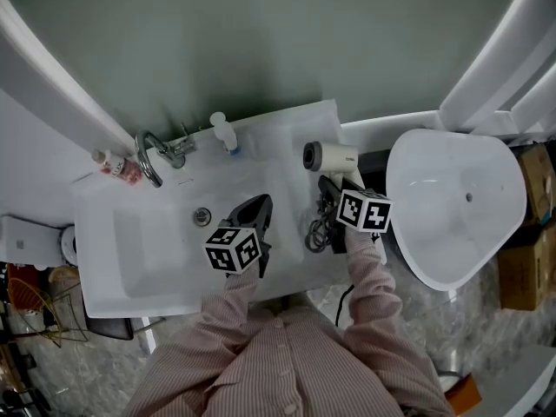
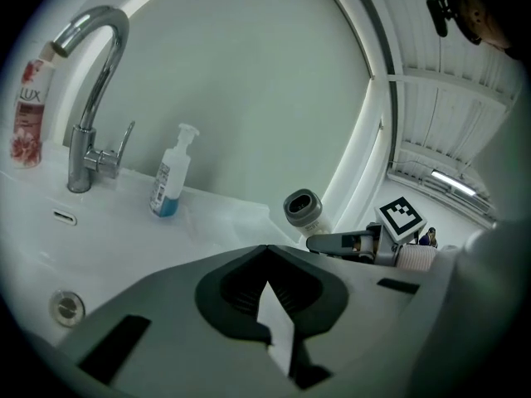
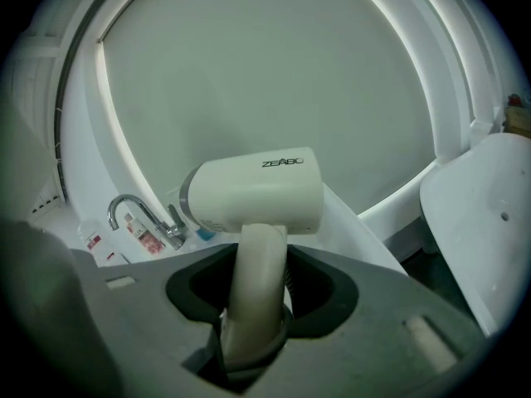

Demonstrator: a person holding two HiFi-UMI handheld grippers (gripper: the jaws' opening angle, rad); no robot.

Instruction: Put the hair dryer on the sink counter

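Right tongs [image 1: 331, 187] grip the dryer [image 1: 332, 156] by its handle over the counter's [image 1: 282, 135] right end, beside the basin. Left tongs [image 1: 261, 205] hover above the basin. In this head view the barrel runs left-right, its dark round end toward the faucet [image 1: 155, 156], handle toward the person, cord [image 1: 318, 230] looped nearby.

Left gripper view: jaws pressed together, nothing between them. The dryer sits low at the counter's far end.

Right gripper view: jaws clenched on the handle, barrel crosswise above them.

I cannot tell whether the dryer rests on the counter or hangs just above it. If it rests, only letting go seems left.
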